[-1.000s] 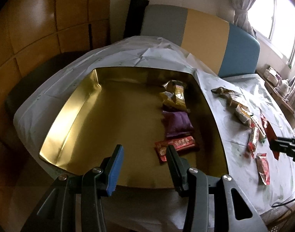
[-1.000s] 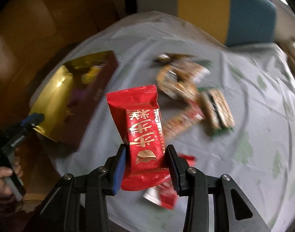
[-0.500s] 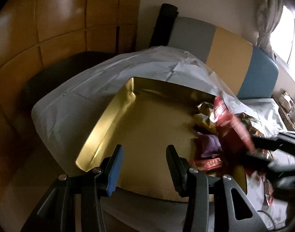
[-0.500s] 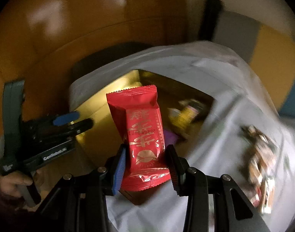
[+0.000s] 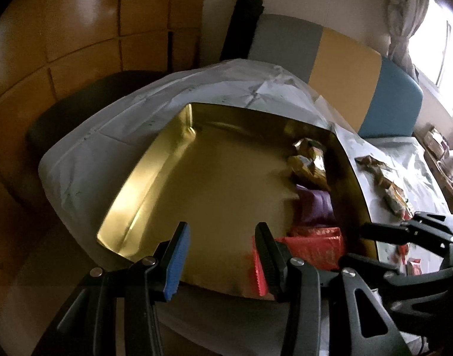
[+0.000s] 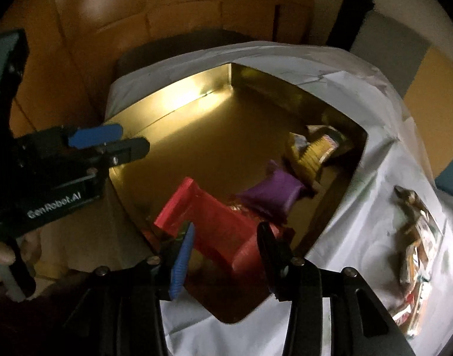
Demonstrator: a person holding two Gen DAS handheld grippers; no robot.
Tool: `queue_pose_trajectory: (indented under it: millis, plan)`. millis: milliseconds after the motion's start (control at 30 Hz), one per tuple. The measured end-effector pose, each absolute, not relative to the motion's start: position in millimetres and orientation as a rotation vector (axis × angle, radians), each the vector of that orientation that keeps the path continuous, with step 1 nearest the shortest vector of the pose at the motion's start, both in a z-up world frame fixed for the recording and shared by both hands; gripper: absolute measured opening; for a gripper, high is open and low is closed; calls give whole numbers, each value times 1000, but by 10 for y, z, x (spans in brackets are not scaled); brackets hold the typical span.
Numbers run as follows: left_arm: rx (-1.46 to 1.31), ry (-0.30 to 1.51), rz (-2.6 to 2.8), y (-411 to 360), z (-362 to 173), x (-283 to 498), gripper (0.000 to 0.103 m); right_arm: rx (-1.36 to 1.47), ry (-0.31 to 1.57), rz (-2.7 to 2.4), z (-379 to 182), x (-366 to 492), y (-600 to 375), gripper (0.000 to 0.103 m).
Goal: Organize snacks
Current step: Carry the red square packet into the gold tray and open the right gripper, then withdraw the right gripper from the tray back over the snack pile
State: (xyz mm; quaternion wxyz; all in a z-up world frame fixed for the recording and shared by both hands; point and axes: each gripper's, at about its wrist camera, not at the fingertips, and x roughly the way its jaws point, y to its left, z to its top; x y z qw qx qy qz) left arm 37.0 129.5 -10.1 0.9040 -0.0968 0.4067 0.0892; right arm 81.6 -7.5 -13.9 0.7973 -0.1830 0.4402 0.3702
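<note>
A gold tray (image 5: 155,172) (image 6: 179,101) sits on the white-covered table. In it lie gold-wrapped snacks (image 5: 309,160) (image 6: 312,151), a purple packet (image 5: 315,204) (image 6: 270,195) and a red packet (image 5: 312,246) (image 6: 214,222). My right gripper (image 6: 223,252) is open just above the red packet at the tray's near right edge; the packet lies loose between the jaws. It also shows in the left wrist view (image 5: 362,246). My left gripper (image 5: 220,255) is open and empty over the tray's near edge, and shows in the right wrist view (image 6: 116,142).
Several more snack packets (image 6: 416,237) (image 5: 389,190) lie on the tablecloth to the right of the tray. A padded bench back in grey, yellow and blue (image 5: 345,59) stands behind the table. Wood-panelled wall is on the left.
My right gripper carried the red packet from the table's right side over to the tray, opened and let it drop into the tray. My left gripper stayed open near the tray's front edge.
</note>
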Motion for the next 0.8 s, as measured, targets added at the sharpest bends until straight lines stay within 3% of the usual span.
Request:
queue_pose_trajectory:
  millis: [133,233,367,800]
  plan:
    - [-176,843,161,1181,-91,364,46,-313,930,764,-60,779,-277,55]
    - [-158,843,143,1095,-77,353,46,-256,900,729,48,721,-468,56]
    - [-131,840,117,978,-44,341,46,-215,873,672,158,688,-716,64]
    - [-54,839,53,644,29,335,46,-205,927,421,111,790,-1769,72]
